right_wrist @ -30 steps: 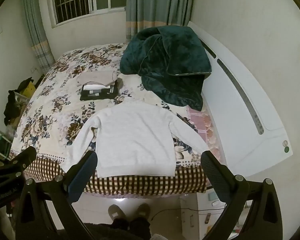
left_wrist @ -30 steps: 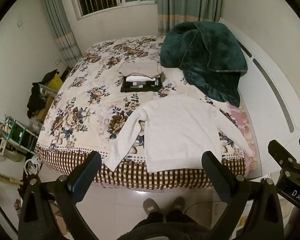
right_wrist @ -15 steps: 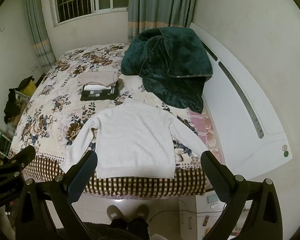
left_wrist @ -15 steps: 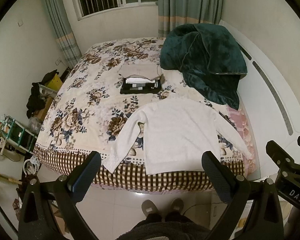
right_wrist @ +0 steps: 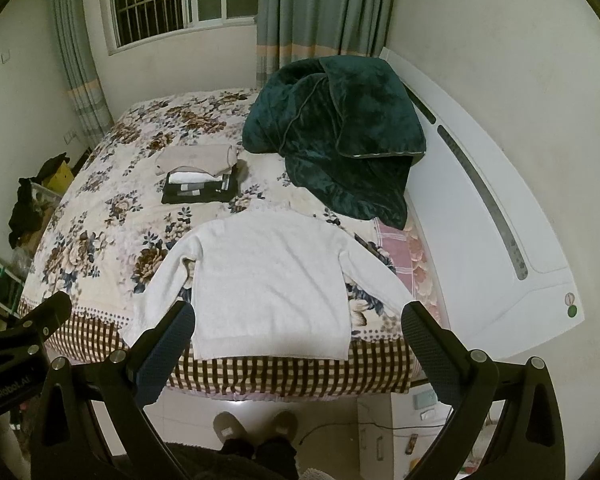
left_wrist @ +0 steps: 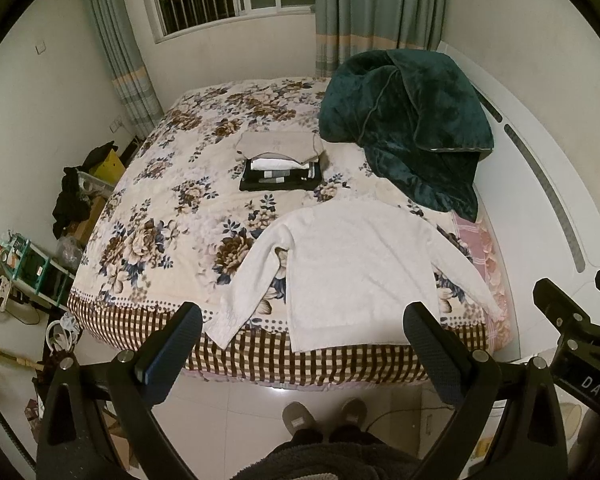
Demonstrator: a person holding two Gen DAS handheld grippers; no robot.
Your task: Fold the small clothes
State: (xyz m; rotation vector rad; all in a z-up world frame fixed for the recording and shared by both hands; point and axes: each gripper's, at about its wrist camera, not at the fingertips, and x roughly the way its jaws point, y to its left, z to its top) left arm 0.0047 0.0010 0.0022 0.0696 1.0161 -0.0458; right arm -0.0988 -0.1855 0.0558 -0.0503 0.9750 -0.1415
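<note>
A white long-sleeved sweater [left_wrist: 360, 272] [right_wrist: 272, 280] lies spread flat on the near part of the flowered bed [left_wrist: 172, 208] [right_wrist: 112, 216], sleeves out to both sides, hem at the bed's front edge. Behind it sits a stack of folded clothes [left_wrist: 280, 162] [right_wrist: 200, 176], beige on top, dark at the bottom. My left gripper [left_wrist: 302, 324] and my right gripper [right_wrist: 298, 322] both hang open above the floor in front of the bed, holding nothing, well short of the sweater.
A dark green blanket [left_wrist: 408, 132] [right_wrist: 340, 136] is heaped at the bed's far right against the white headboard [right_wrist: 492, 216]. A person's slippered feet [left_wrist: 324, 416] stand on the tiled floor. Shelves and clutter [left_wrist: 28, 268] line the left wall.
Both grippers have drawn back and risen a little, so the bed and sweater sit slightly farther away in view. The sweater and the stack have not moved.
</note>
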